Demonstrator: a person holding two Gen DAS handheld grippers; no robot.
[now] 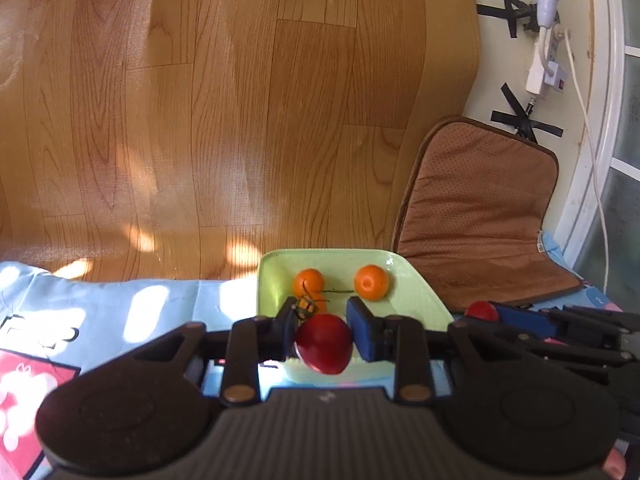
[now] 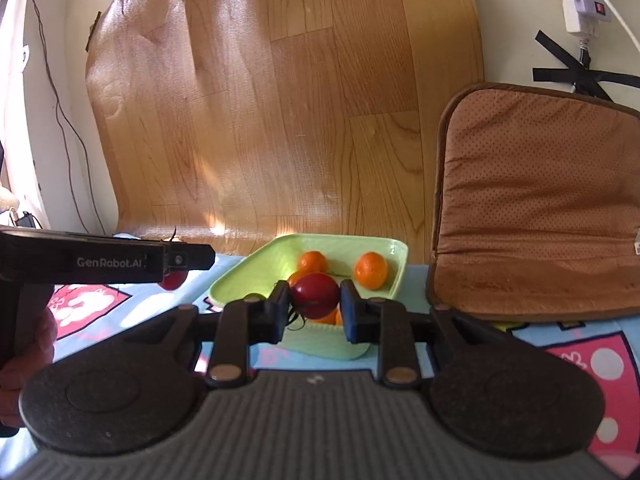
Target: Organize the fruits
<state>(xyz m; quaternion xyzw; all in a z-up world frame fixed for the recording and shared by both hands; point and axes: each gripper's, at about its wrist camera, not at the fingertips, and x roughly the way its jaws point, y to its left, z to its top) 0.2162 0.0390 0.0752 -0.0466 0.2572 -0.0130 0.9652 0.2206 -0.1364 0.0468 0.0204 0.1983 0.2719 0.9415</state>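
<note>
Two red fruits are in my grasp, one per hand-held gripper. My left hand-held gripper is closed on a red fruit with a dark stem trailing off its upper left, and my right hand-held gripper is closed on another red fruit; on each, the pads press the fruit from either side.

What the next move turns on, as I judge it, is the green dish, which lies straight ahead of and just below both sets of fingertips. It already holds two oranges side by side at its far end, so the free floor of the dish is the near part, right under my left fruit. In the right wrist view more orange shows behind the held fruit, so that side looks more crowded.

Both hand-held grippers sit side by side and about equally near the dish; the right one appears off my left one's right edge. The dish rests on a patterned blue cloth, with a brown cushion beyond to the right.
</note>
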